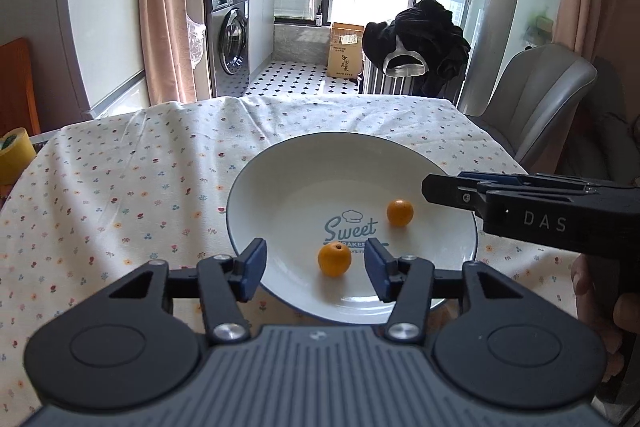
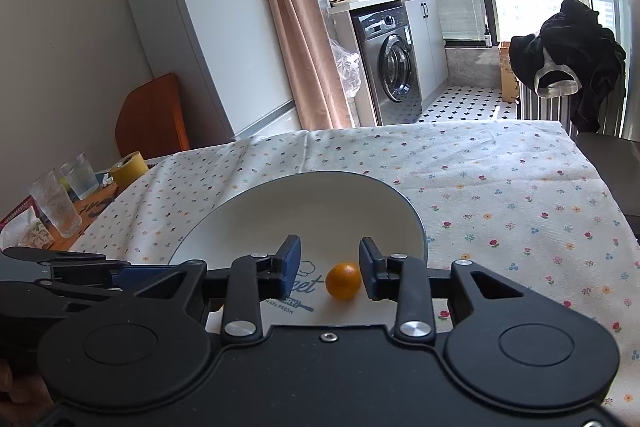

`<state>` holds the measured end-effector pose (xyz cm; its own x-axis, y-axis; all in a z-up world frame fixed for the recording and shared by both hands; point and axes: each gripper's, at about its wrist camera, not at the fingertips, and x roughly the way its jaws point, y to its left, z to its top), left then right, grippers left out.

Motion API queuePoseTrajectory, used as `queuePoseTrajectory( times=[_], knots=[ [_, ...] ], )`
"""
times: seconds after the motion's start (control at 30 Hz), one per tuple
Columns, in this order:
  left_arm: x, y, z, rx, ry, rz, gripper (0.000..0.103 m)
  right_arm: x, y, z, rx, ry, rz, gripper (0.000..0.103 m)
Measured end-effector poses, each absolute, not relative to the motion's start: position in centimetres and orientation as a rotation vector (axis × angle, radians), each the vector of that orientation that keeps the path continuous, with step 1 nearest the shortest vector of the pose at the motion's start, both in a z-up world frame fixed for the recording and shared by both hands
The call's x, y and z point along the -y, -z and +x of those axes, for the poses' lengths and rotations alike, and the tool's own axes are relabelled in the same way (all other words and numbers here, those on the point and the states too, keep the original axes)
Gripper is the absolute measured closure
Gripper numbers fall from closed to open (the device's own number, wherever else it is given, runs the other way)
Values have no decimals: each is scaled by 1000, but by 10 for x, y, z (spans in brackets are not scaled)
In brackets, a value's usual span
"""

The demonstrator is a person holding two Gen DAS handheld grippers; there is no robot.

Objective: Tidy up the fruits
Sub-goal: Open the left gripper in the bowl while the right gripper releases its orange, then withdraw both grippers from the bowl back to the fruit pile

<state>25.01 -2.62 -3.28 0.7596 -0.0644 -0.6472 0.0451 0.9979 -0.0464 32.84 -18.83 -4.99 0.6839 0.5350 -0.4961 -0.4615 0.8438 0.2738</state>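
Note:
A white plate (image 1: 280,179) with a blue rim and a "Sweet" logo lies on the flowered tablecloth. Two small oranges rest in it. The nearer orange (image 1: 334,259) sits between the blue pads of my left gripper (image 1: 316,265), which is open, with clear gaps on both sides. The farther orange (image 1: 400,212) lies just below the tip of my right gripper (image 1: 430,187), which comes in from the right. In the right wrist view that orange (image 2: 343,281) rests on the plate (image 2: 280,203) between the pads of the open right gripper (image 2: 330,265), close to the right pad.
Two drinking glasses (image 2: 52,203) and a yellow tape roll (image 2: 130,169) stand at the table's left edge. A grey chair (image 1: 540,99) is at the far right corner. A person's hand (image 1: 600,291) holds the right gripper. Bare tablecloth surrounds the plate.

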Motion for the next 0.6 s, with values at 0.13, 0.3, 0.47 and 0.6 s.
queuePoseTrajectory(
  times=[0.13,0.3,0.47,0.6],
  knots=[
    [22,32,237,-718,81,-19,41,193,41,311,-583,-559,146,60],
    [6,28,215,-712,59,-65,40,195,37,285,-576,-562,129,55],
    [-2,22,190,-675,21,-43,39,198,34,263,-576,-555,117,52],
    [-4,17,173,-669,30,-39,35,202,32,249,-572,-550,109,48]
  ],
)
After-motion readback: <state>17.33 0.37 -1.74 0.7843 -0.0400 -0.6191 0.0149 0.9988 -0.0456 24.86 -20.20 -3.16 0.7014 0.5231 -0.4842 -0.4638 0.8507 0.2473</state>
